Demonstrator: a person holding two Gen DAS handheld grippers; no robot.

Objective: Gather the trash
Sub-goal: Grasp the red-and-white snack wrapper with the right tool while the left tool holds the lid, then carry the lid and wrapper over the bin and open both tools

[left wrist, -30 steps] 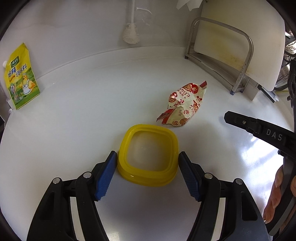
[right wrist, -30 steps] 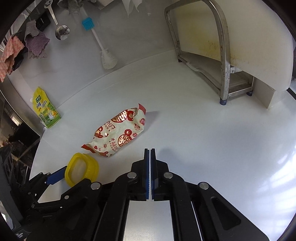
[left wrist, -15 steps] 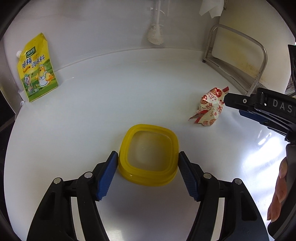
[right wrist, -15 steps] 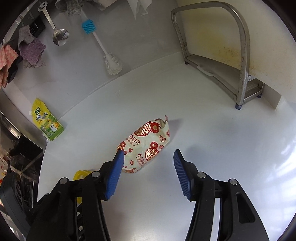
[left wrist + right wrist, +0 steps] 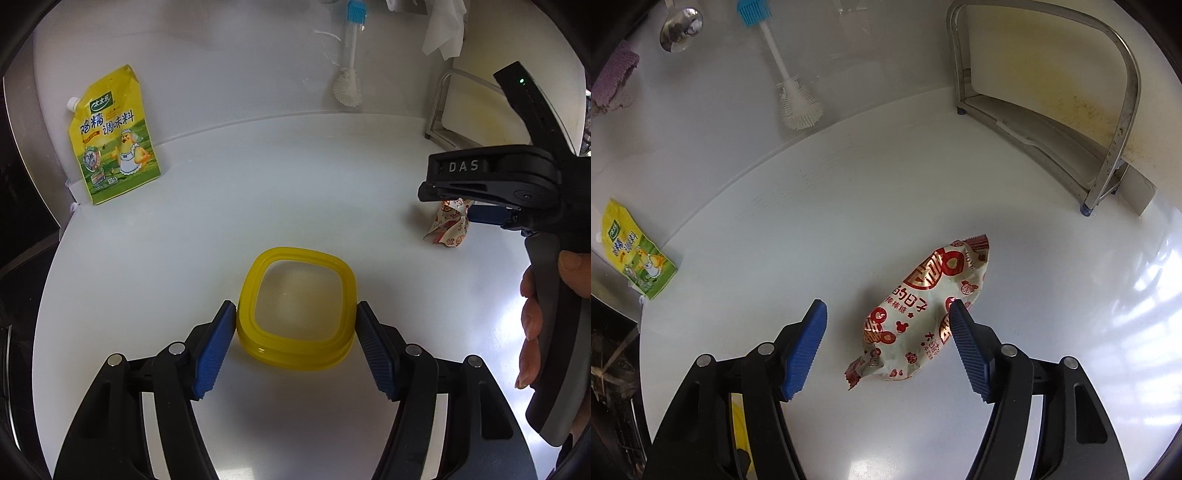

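Observation:
A crumpled white snack wrapper with red print (image 5: pixel 919 310) lies on the white counter. My right gripper (image 5: pixel 888 314) is open, its jaws standing on either side of the wrapper without closing on it. In the left wrist view the wrapper (image 5: pixel 448 227) lies at the far right, partly hidden behind the right gripper (image 5: pixel 484 214). My left gripper (image 5: pixel 295 321) holds a yellow square container (image 5: pixel 297 310) between its blue pads, resting on the counter.
A yellow-green seasoning pouch (image 5: pixel 114 134) leans on the back wall at the left. A blue-handled brush (image 5: pixel 792 92) and a ladle (image 5: pixel 679 27) hang on the wall. A metal rack with a cutting board (image 5: pixel 1052 92) stands at the back right.
My right gripper opened from shut and moved forward, so the wrapper now lies between its jaws. The left gripper kept hold of the yellow container and turned left.

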